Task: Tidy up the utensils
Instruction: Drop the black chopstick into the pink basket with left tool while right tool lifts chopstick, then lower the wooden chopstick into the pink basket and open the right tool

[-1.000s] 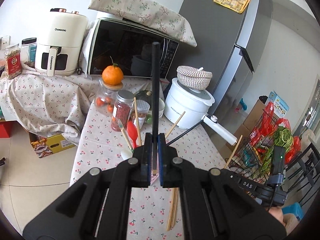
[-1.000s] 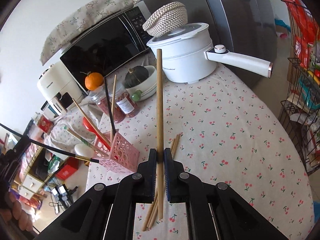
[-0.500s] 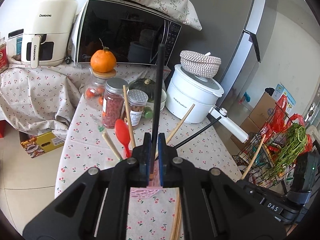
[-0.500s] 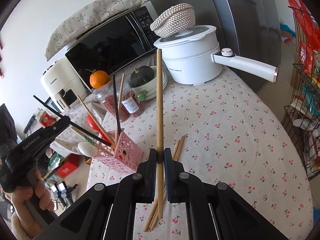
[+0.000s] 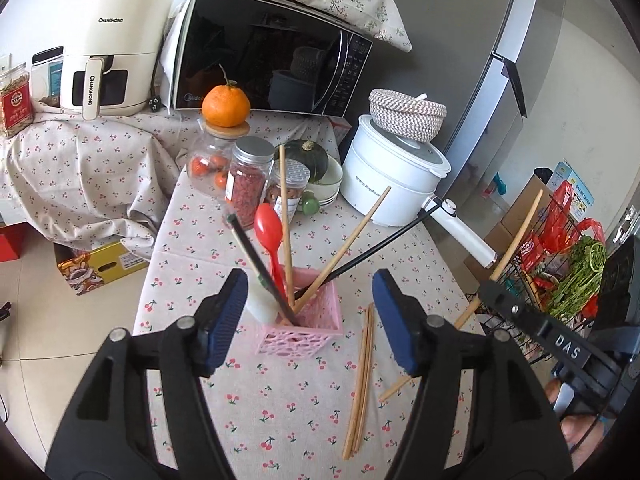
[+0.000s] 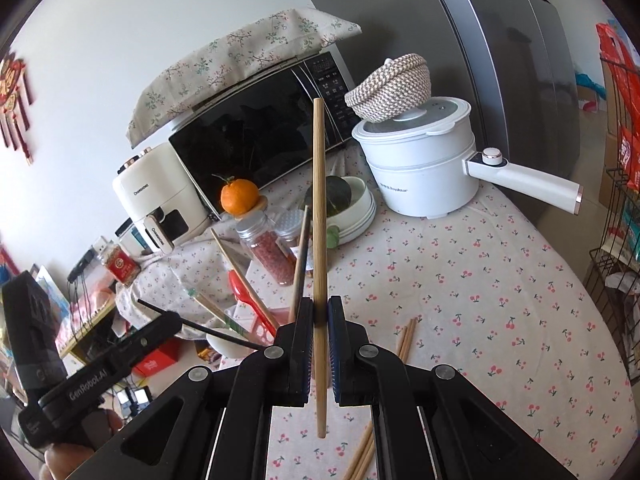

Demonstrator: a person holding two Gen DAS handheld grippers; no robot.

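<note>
A pink lattice holder (image 5: 306, 326) stands on the cherry-print table. It holds a red spoon (image 5: 269, 227), wooden chopsticks, and black chopsticks, one (image 5: 260, 268) leaning left. My left gripper (image 5: 308, 316) is open and empty just above the holder. My right gripper (image 6: 320, 316) is shut on a wooden chopstick (image 6: 319, 208), held upright above the table; it shows at the right of the left wrist view (image 5: 516, 236). Loose wooden chopsticks (image 5: 360, 368) lie on the table right of the holder.
A white electric pot (image 5: 394, 176) with a woven basket on its lid stands at the back right. Jars (image 5: 248, 176), an orange (image 5: 225, 106), a bowl with a squash, a microwave (image 5: 272, 52) and an air fryer (image 5: 108, 44) stand behind. A wire rack (image 5: 560, 272) stands right of the table.
My left gripper opened and let go of the black chopstick, which now stands in the pink holder. My right gripper rose slightly, still holding its wooden chopstick.
</note>
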